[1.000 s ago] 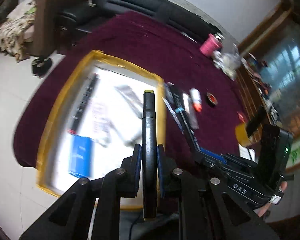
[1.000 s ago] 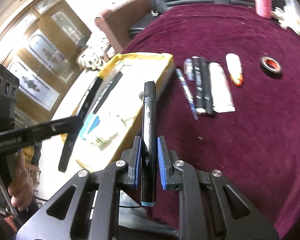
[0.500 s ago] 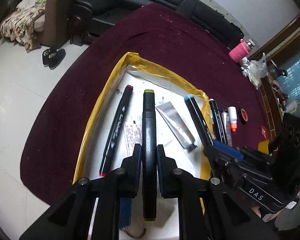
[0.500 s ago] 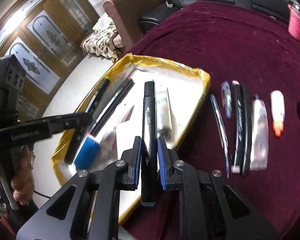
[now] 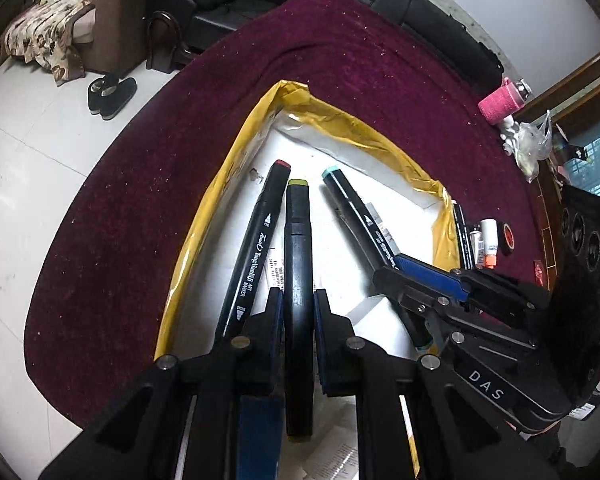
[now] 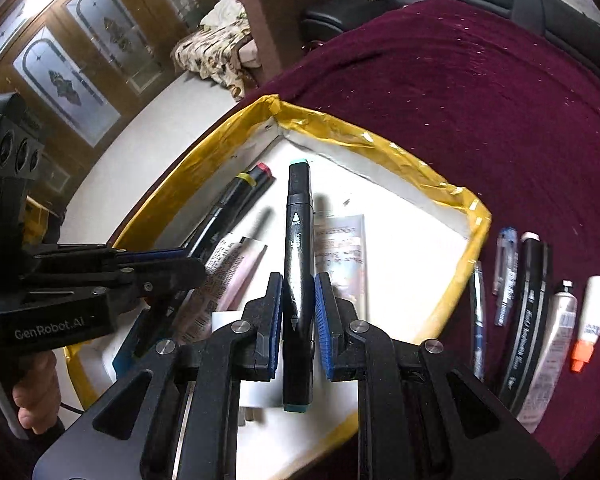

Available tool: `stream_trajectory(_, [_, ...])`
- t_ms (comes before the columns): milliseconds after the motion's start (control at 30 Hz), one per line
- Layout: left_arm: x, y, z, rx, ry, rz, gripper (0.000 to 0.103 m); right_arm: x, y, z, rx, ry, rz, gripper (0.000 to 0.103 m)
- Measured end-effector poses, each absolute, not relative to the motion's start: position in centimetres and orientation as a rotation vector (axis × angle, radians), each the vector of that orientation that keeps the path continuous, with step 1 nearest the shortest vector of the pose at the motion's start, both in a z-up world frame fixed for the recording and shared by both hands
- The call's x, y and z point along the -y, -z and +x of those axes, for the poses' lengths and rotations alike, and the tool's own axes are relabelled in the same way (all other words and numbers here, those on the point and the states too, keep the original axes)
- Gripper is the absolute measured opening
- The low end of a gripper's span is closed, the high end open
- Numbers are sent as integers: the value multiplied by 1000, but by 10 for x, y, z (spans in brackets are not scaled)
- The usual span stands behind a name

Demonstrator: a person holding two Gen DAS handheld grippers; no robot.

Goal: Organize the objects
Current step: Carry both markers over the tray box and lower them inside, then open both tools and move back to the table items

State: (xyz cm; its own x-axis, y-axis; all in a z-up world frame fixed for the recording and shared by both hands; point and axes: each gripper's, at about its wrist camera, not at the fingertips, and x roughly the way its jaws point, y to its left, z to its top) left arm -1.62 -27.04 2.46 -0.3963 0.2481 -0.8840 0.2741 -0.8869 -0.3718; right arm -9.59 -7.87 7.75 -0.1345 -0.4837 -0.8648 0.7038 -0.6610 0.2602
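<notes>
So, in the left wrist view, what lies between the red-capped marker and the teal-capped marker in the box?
The green-capped marker, clamped in the left hand-held gripper, lies between the red-capped marker and the teal-capped marker; the left wrist view shows it.

Bright, fisheye-bent edges, slight blur, dark corners.

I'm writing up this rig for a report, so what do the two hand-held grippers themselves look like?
Both are matte black plastic with angular linkage arms, silver pivot bolts and blue pads on the fingers. The left hand-held gripper reads "GenRobot.AI" in white on its side and carries a black box with three round lenses. The right hand-held gripper shows "DAS" and a similar lens box.
</notes>
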Motion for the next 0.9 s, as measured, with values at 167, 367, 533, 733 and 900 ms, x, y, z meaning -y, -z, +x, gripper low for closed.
stream_trajectory(167, [269, -17, -20, -738, 2494, 1746, 13, 84, -74, -102, -286, 1877, 1321, 16])
stream_trajectory(367, [265, -16, -29, -698, 2495, 1753, 13, 80, -68, -107, -300, 1885, 1335, 16])
stream_trajectory(533, [263, -16, -34, -672, 2503, 1747, 13, 83, -66, -103, -302, 1887, 1336, 16])
stream_trajectory(733, [263, -17, -29, -679, 2539, 1724, 15, 82, -66, -103, -269, 1897, 1333, 16])
stream_trajectory(900, [262, -32, -13, -730, 2580, 1615, 27, 66, -78, -102, -162, 1904, 1303, 19])
